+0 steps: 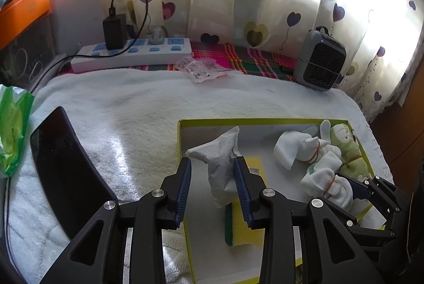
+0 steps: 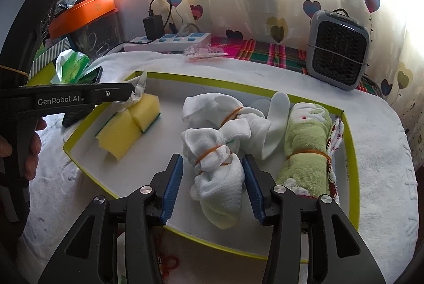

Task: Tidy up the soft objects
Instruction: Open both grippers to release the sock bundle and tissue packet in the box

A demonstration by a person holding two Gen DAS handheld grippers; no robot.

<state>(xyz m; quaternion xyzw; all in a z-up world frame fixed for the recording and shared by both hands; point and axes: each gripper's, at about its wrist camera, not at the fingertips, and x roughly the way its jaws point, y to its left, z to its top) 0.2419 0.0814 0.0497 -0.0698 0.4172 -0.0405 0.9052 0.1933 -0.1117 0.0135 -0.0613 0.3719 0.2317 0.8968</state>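
White paper wad (image 1: 221, 164) stands between the left gripper (image 1: 213, 164)'s parted jaws, its right pad touching it, the left pad clear, above the yellow sponge (image 1: 245, 225). A banded white sock bundle (image 2: 216, 178) lies between the right gripper (image 2: 212, 164)'s half-open pads, untouched. Both sit inside the yellow-rimmed box (image 2: 352, 164), green towel roll (image 2: 304, 151) just right.

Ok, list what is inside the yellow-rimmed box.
Inside the box: two yellow sponges, a crumpled white paper wad on them, two banded white cloth bundles, a loose white sock and a rolled green towel. The patterned cloth behind the towel is mostly covered.
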